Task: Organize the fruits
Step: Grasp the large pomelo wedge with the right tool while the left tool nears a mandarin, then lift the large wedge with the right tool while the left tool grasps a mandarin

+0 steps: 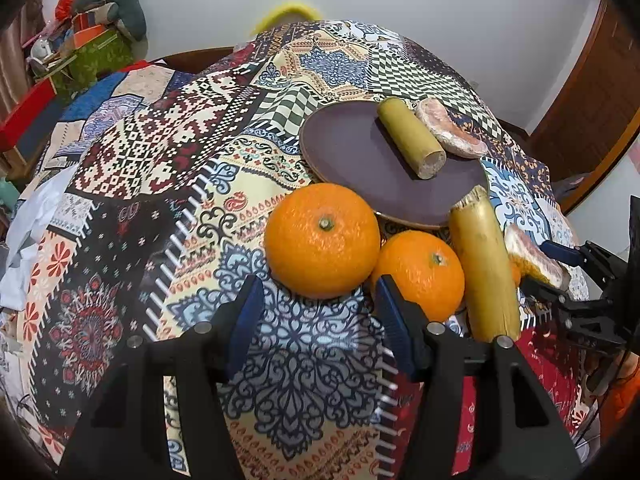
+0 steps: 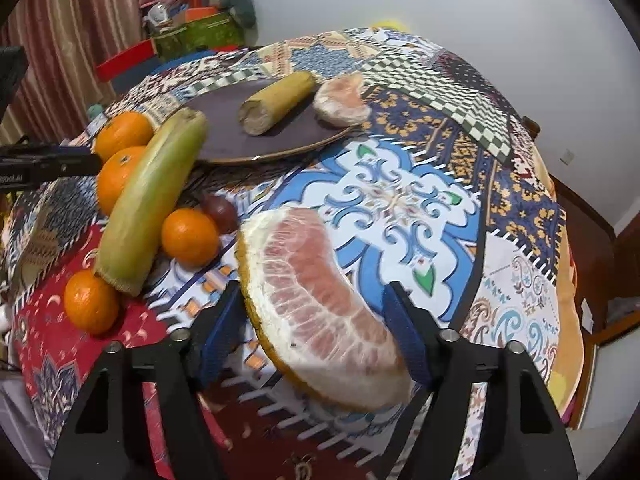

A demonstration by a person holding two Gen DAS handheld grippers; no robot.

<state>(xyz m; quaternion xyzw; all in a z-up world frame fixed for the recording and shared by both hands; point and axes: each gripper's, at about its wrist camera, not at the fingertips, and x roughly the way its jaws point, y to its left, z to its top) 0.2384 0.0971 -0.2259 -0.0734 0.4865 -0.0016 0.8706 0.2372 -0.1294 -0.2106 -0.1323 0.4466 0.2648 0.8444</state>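
In the left wrist view my left gripper (image 1: 318,294) is open, and the near side of a big orange (image 1: 322,240) sits just between its blue fingertips, with no pressing visible. A second orange (image 1: 420,272) and a long sugarcane piece (image 1: 484,264) lie to its right. In the right wrist view my right gripper (image 2: 312,300) stands open around a peeled pomelo wedge (image 2: 320,304) lying on the cloth. The purple plate (image 2: 224,124) behind holds a short sugarcane piece (image 2: 276,96) and another pomelo wedge (image 2: 344,100) at its rim.
Several smaller oranges (image 2: 190,236) and a dark round fruit (image 2: 220,208) lie around the long cane (image 2: 148,200). A patchwork cloth (image 1: 160,160) covers the table. Stacked boxes (image 2: 192,28) stand at the back left, and a wooden door (image 1: 592,92) at the right.
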